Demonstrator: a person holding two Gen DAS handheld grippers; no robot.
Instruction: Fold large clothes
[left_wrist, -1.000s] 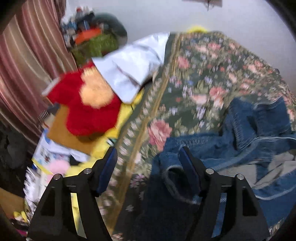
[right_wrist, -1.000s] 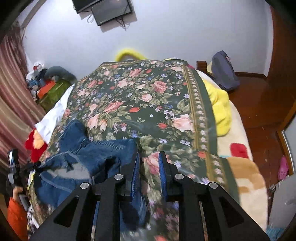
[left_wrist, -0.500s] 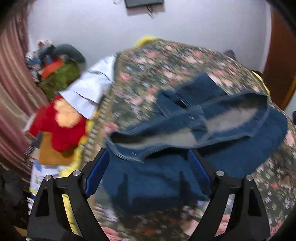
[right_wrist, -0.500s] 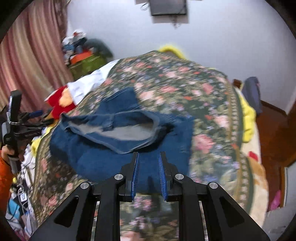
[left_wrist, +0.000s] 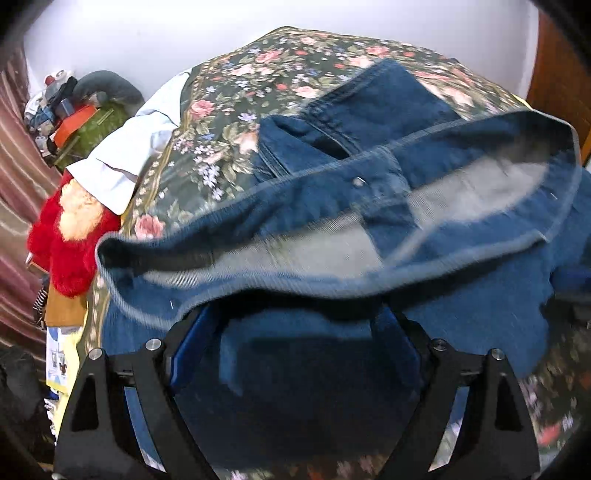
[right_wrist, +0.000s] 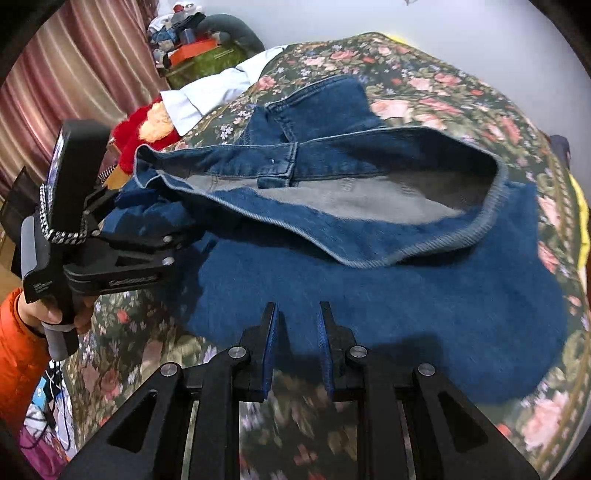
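Observation:
A large pair of blue denim jeans (right_wrist: 388, 295) lies on a floral bedspread (right_wrist: 461, 92), waistband gaping and showing the grey inside. In the left wrist view the jeans (left_wrist: 332, 229) fill the frame. My left gripper (left_wrist: 295, 325) has its jaws wide apart with denim lying over and between them; it also shows in the right wrist view (right_wrist: 162, 243) at the jeans' left edge. My right gripper (right_wrist: 295, 317) is at the near edge of the jeans, its jaws a narrow gap apart with nothing between them.
A white cloth (left_wrist: 125, 162) and a red plush toy (left_wrist: 74, 236) lie at the bed's left edge. Boxes and clutter (right_wrist: 195, 48) stand by the striped curtain (right_wrist: 55, 92). A wooden door (left_wrist: 561, 74) is at the right.
The jeans were lifted and spread out flatter across the bed, waistband opened. The left gripper moved in over the denim's left edge. The right gripper pulled back to the near edge.

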